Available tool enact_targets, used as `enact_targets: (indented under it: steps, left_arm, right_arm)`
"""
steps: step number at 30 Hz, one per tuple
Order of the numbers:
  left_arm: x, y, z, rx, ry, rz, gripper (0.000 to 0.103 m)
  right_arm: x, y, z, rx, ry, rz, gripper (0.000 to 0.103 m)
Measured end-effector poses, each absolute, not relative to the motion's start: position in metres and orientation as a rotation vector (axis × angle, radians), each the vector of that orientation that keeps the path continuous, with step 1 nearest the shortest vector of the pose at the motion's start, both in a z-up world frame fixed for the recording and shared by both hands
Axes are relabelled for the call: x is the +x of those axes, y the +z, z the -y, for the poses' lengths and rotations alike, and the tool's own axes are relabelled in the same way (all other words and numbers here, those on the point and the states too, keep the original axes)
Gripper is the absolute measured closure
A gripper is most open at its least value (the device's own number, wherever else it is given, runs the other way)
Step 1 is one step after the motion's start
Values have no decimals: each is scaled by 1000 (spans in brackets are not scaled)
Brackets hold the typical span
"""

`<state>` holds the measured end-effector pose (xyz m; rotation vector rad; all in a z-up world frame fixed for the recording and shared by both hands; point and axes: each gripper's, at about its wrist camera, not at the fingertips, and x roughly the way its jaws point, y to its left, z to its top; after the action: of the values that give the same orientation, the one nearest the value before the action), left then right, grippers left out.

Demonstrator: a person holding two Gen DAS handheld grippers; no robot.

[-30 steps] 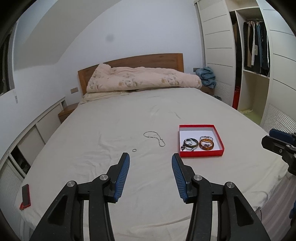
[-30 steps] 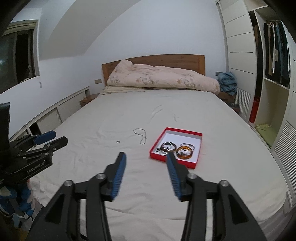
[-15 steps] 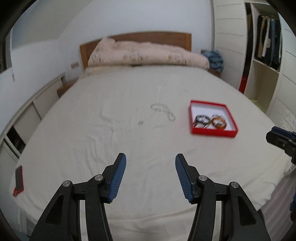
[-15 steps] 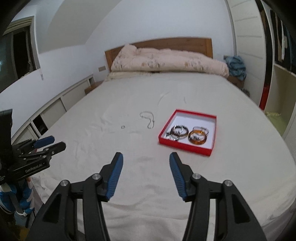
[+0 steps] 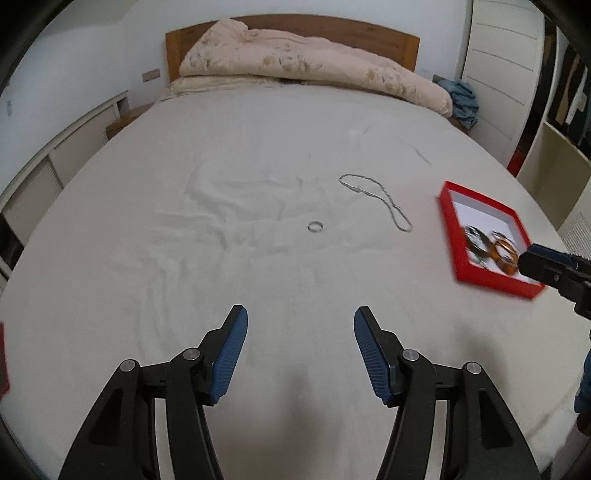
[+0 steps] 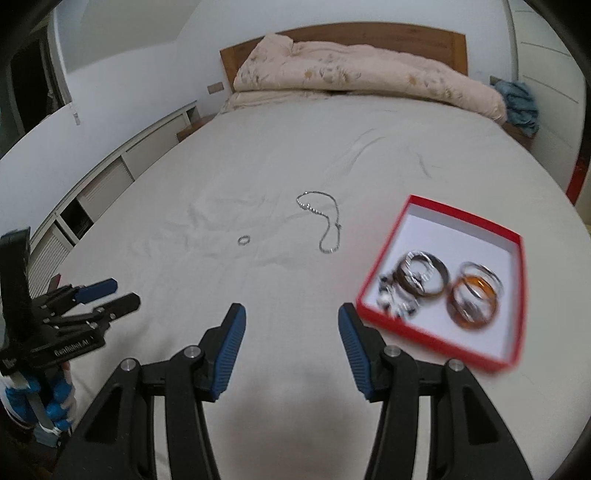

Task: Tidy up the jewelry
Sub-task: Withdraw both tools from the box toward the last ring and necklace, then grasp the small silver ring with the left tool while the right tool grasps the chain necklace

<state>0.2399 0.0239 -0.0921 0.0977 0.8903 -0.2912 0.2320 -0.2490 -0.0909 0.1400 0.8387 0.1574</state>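
A small silver ring [image 5: 315, 226] [image 6: 244, 240] lies on the white bed sheet. To its right a silver chain necklace [image 5: 384, 199] [image 6: 325, 221] is laid out loose. Further right stands a red box [image 5: 480, 206] [image 6: 439, 347] with a white floor, holding several bangles, one of them amber [image 6: 474, 302]. My left gripper [image 5: 299, 343] hovers above the sheet short of the ring, its jaws opening with nothing between them. My right gripper [image 6: 290, 338] stands open and empty just left of the box's near corner. Each gripper shows at the edge of the other's view.
A folded floral duvet [image 5: 314, 66] lies against the wooden headboard [image 5: 369, 29] at the far end. Blue cloth [image 5: 461, 99] sits at the far right corner. White cabinets run along the left wall, a wardrobe [image 5: 554, 110] stands at the right. A red object [image 5: 3, 362] lies at the bed's left edge.
Both grippers have moved forward and down over the bed, so the ring, necklace and box look larger and nearer. The left gripper's jaws stand wider than before.
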Motion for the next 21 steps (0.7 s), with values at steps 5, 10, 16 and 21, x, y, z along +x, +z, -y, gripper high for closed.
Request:
enact_targets:
  steps: [5, 10, 16, 21]
  left_arm:
    - [300, -121, -5, 120, -315, -920, 44]
    - [349, -150, 16, 153, -368, -953, 48]
    - [380, -174, 32, 194, -421, -979, 64]
    - [385, -175, 36, 225, -463, -944, 83]
  right_arm:
    - [300, -118, 252, 139, 153, -875, 53]
    - [352, -145, 257, 142, 148, -930, 53]
    - [395, -176, 265, 159, 134, -1018, 53]
    - [418, -194, 268, 151, 109, -1076, 51]
